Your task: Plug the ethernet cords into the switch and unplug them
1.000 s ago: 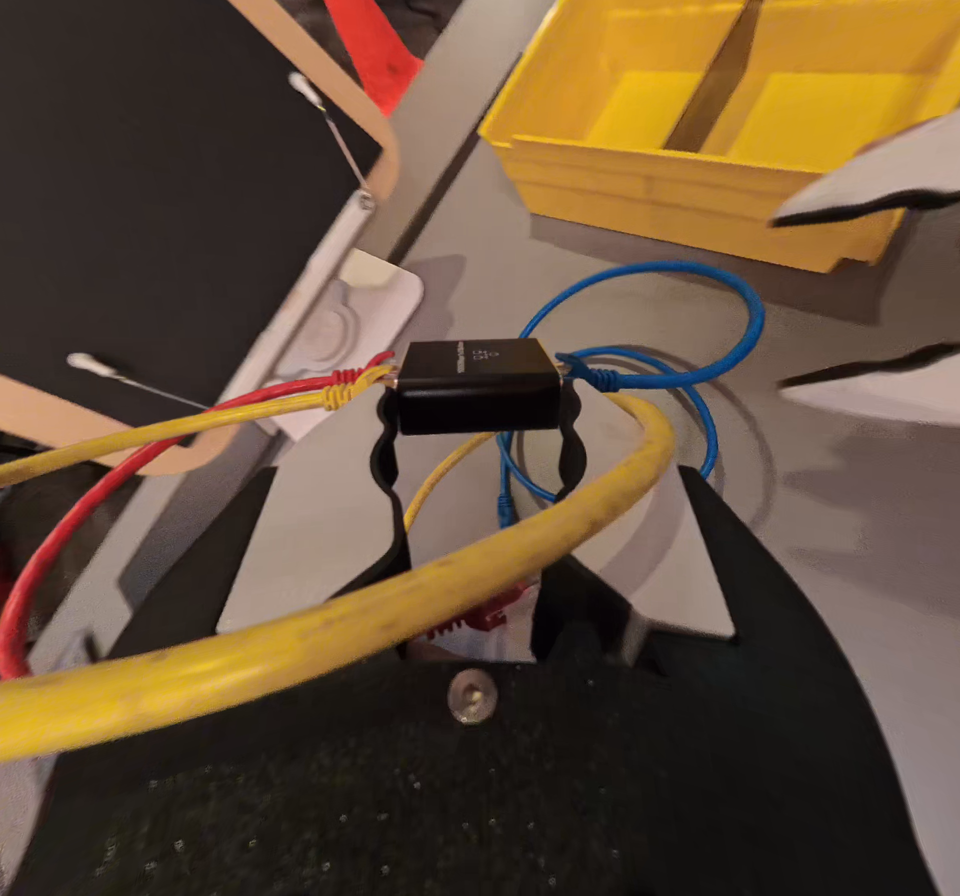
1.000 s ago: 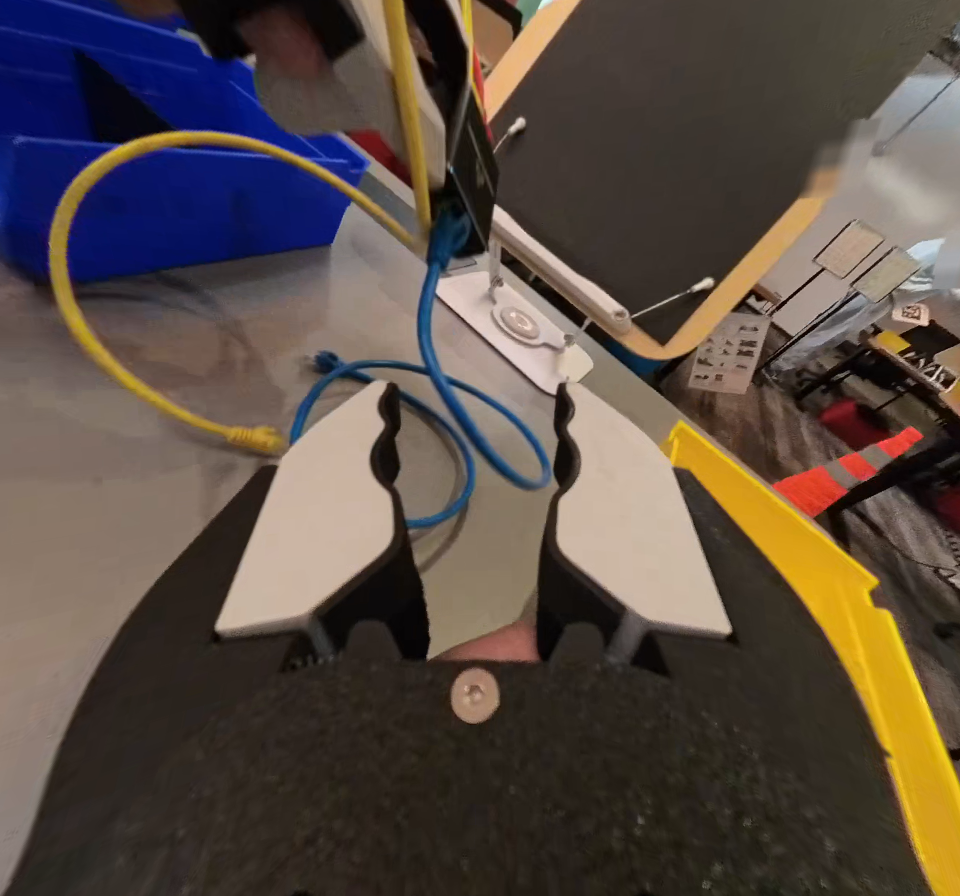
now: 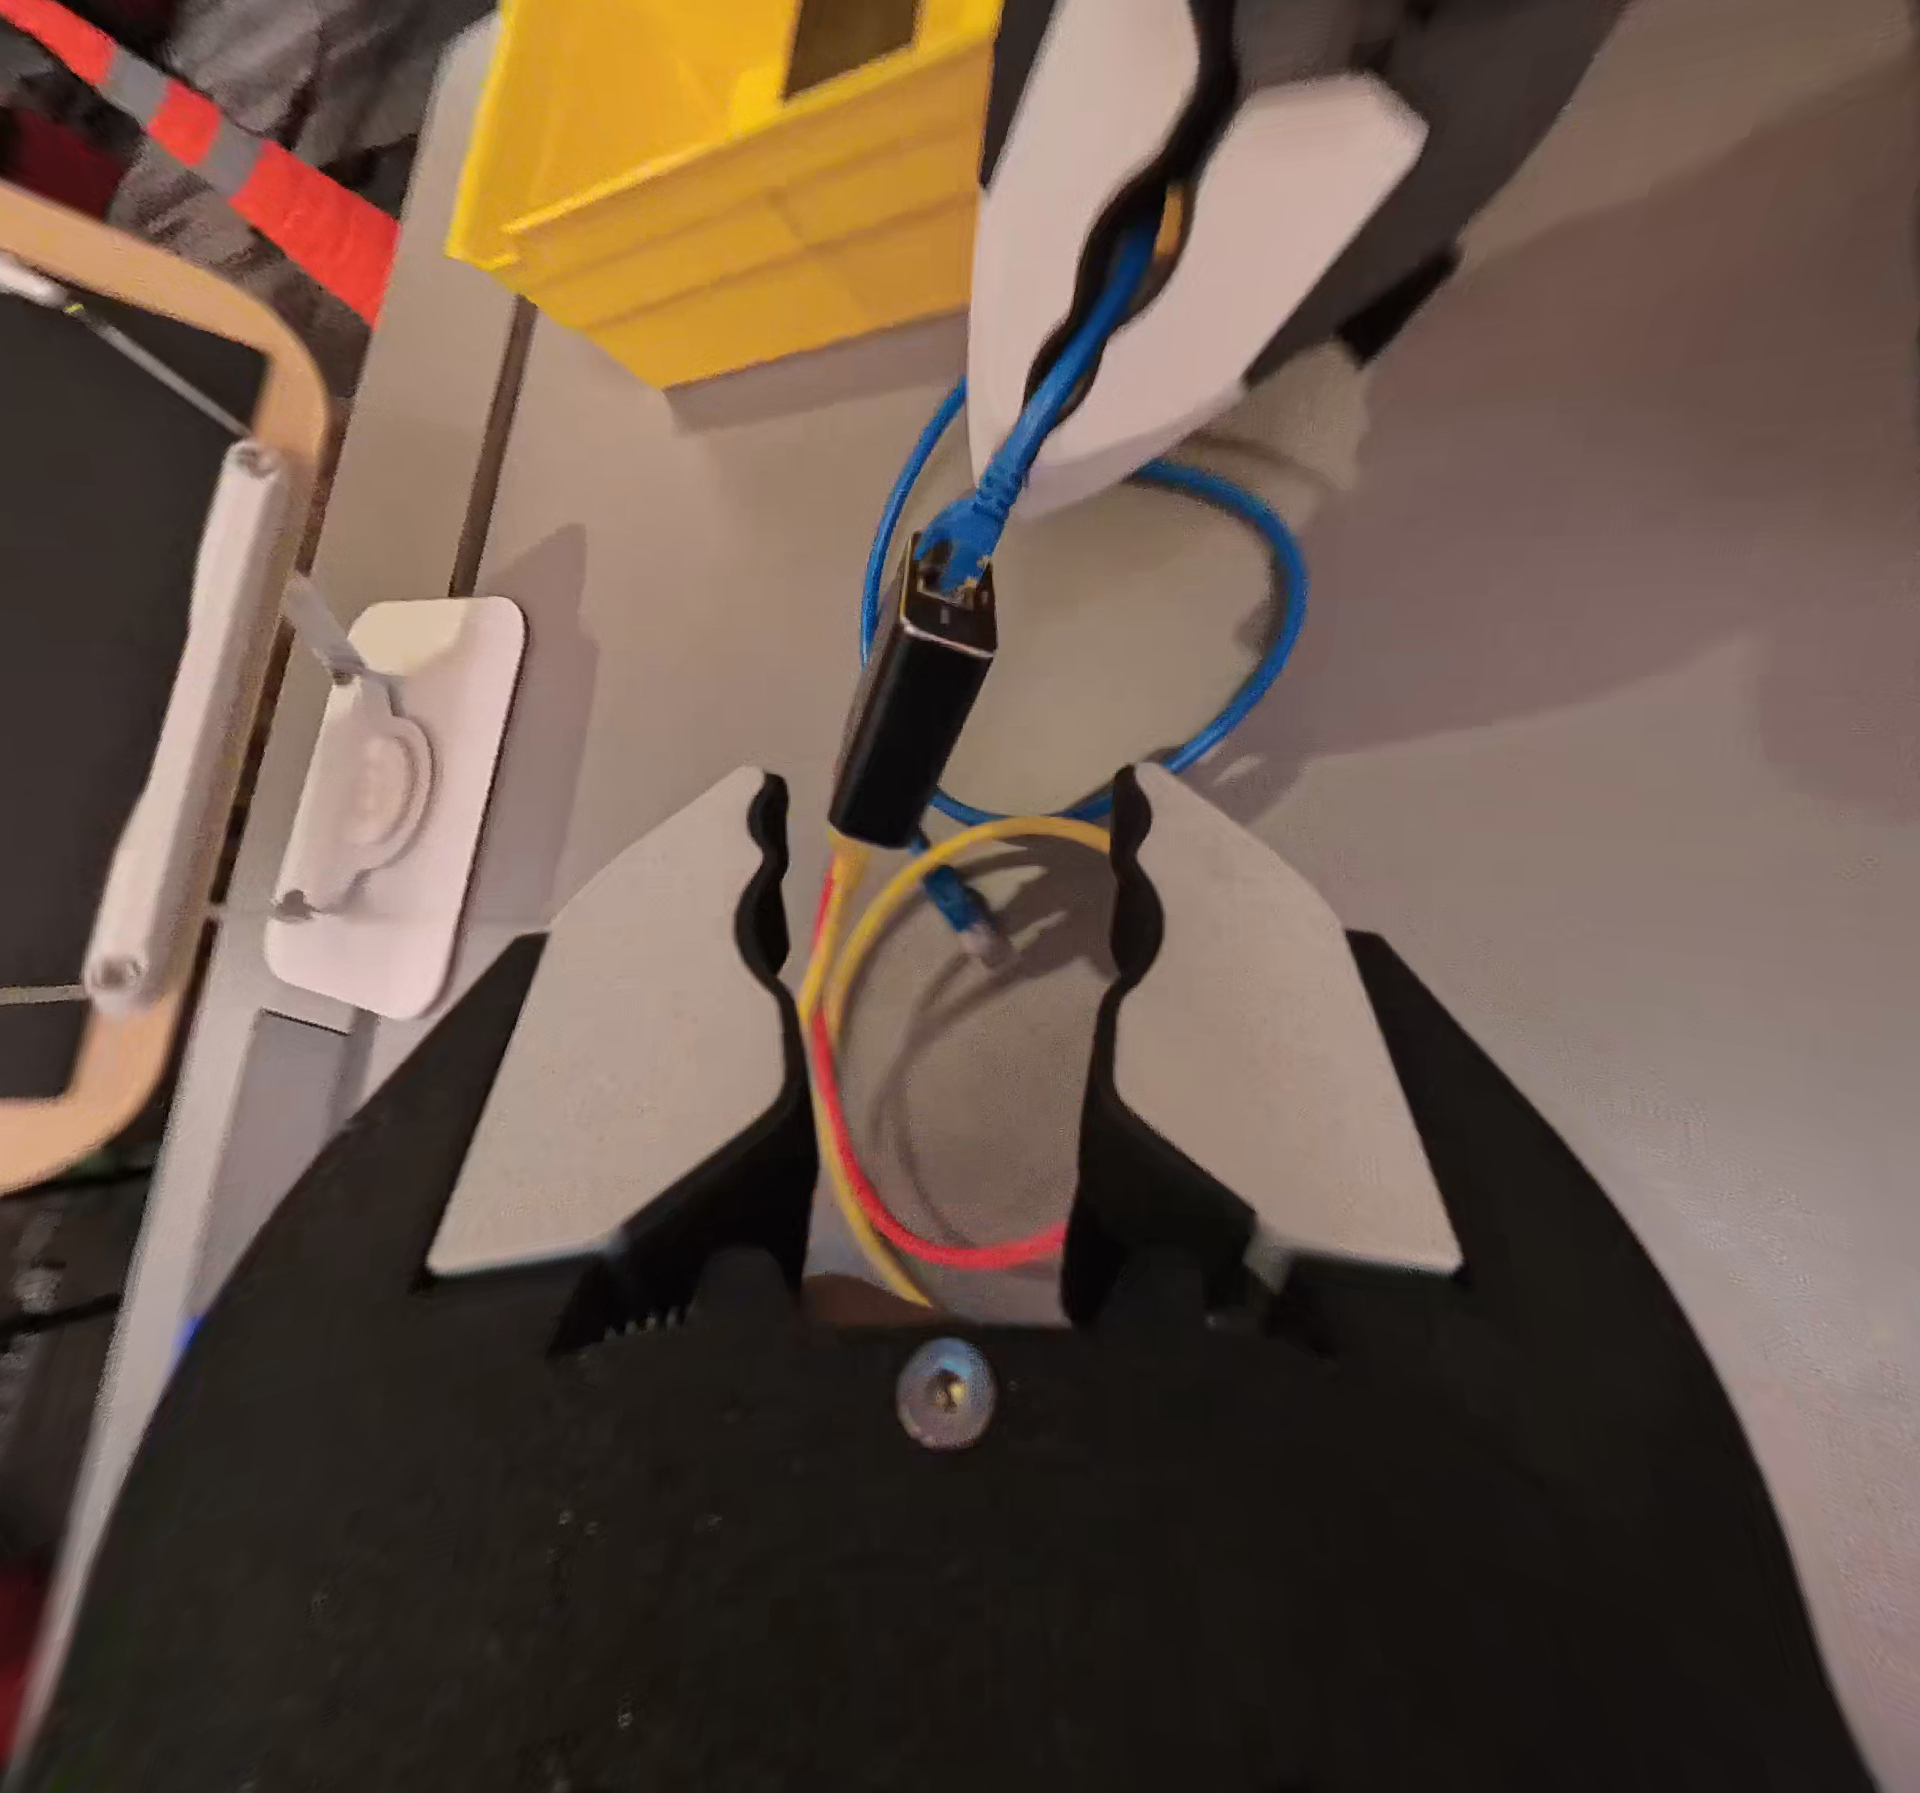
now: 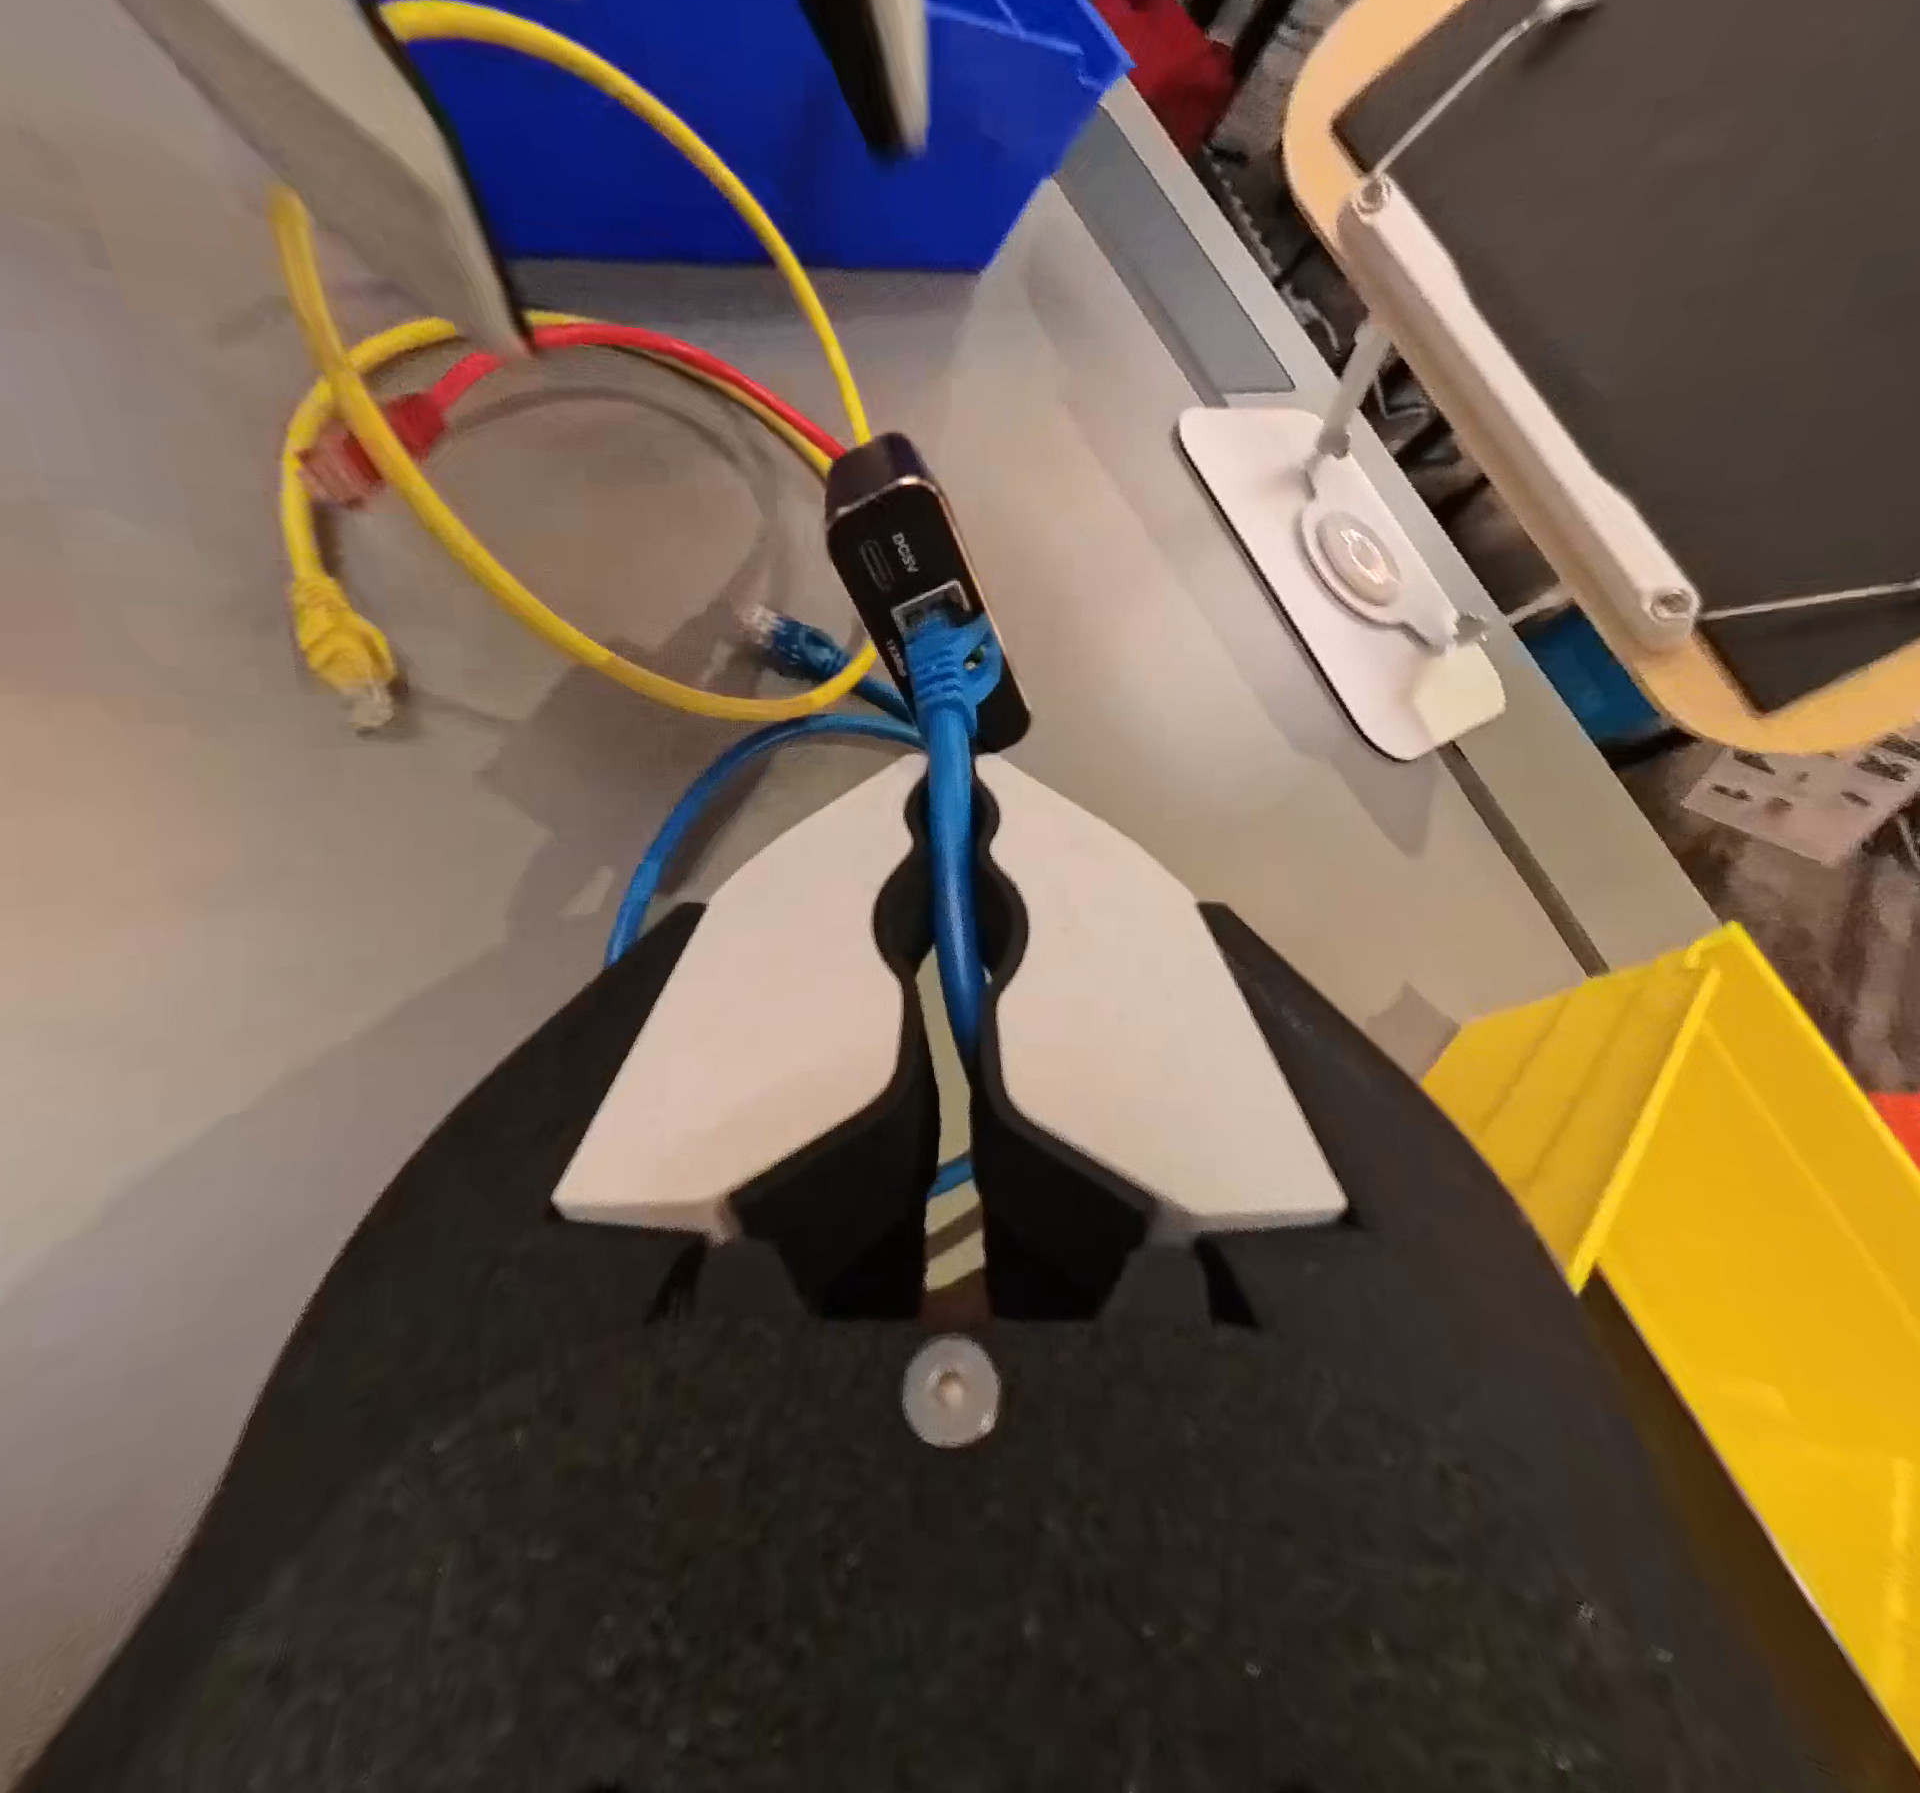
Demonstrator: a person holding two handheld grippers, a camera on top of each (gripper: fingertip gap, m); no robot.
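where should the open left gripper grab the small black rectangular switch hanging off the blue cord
Across the long flat sides of the small black rectangular switch, near its lower end. It hangs tilted from the blue ethernet cord pinched in the right gripper, just ahead of the open left gripper. Come from below, away from the plugged end.

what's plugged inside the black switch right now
A blue cord sits in one end port of the switch, pinched by the right gripper. Red and yellow cords reach its far end; those sockets are hidden.
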